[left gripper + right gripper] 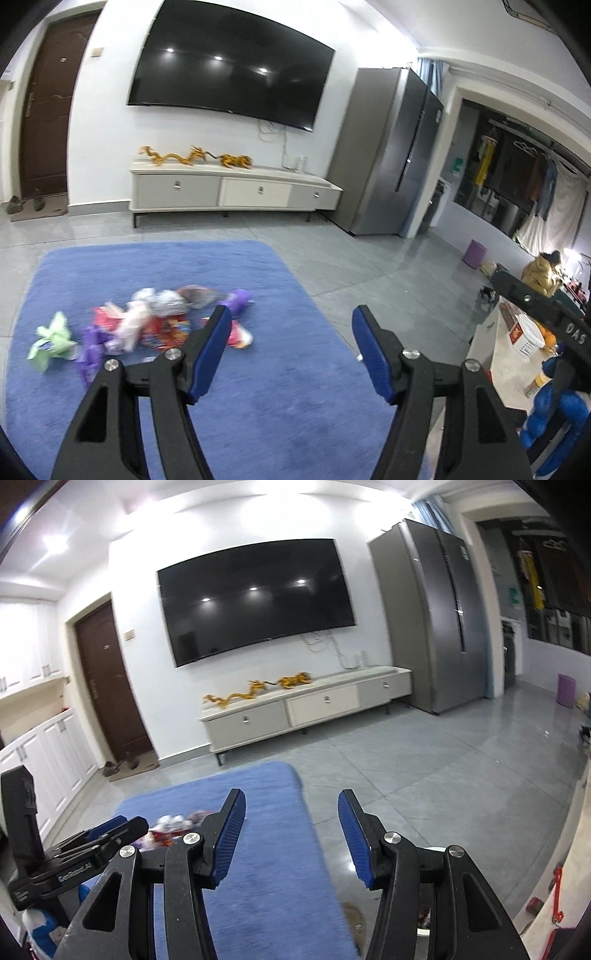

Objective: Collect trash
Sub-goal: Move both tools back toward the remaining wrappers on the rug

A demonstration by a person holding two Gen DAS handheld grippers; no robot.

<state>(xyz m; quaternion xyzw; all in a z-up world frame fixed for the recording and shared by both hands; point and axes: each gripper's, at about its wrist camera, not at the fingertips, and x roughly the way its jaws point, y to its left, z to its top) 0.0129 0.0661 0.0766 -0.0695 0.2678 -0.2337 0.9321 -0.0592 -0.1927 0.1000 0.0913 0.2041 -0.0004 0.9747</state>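
Trash pile (147, 325) on blue rug (295, 406), ahead-left of empty, open left tongs (291, 317); right tongs (291, 801), likewise open and empty, lie farther.

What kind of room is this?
Most likely a home living room: a large television hangs on the wall above a low cabinet, a blue rug covers part of the tiled floor, and a tall fridge stands in the corner.
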